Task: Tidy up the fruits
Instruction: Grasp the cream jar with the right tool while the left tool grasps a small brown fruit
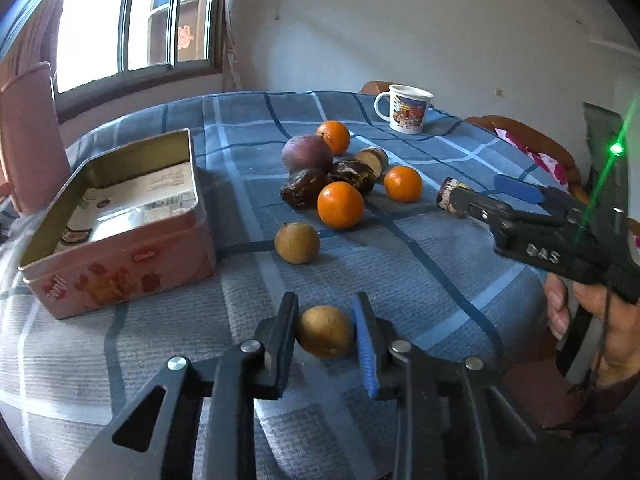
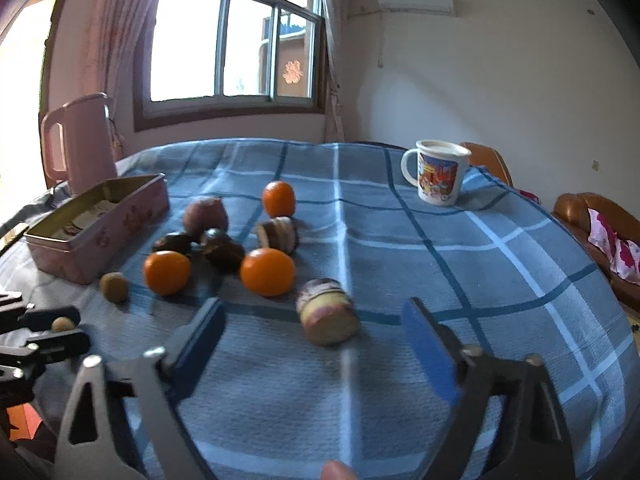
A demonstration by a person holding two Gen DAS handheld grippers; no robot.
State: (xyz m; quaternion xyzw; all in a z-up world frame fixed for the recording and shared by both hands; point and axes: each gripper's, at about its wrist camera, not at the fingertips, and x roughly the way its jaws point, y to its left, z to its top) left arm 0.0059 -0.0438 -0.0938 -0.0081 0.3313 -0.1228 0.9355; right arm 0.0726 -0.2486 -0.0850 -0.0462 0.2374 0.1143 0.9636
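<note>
My left gripper (image 1: 325,320) is shut on a small round brown fruit (image 1: 326,332) that rests on the blue checked cloth; both pads touch its sides. The same fruit (image 2: 63,324) shows in the right wrist view, inside the left gripper (image 2: 60,330). My right gripper (image 2: 313,306) stands open around a cut purple-skinned piece (image 2: 328,312), with its pads apart from the piece. In the left wrist view that gripper (image 1: 476,190) reaches in from the right towards the piece (image 1: 450,196). The open pink tin (image 1: 120,240) sits at the left.
Three oranges (image 1: 340,204), a purple round fruit (image 1: 306,152), dark wrinkled pieces (image 1: 304,188), another cut piece (image 2: 278,234) and a second brown fruit (image 1: 297,243) lie mid-table. A printed mug (image 2: 438,172) stands far right, a pink kettle (image 2: 80,144) behind the tin. Chairs flank the table's right edge.
</note>
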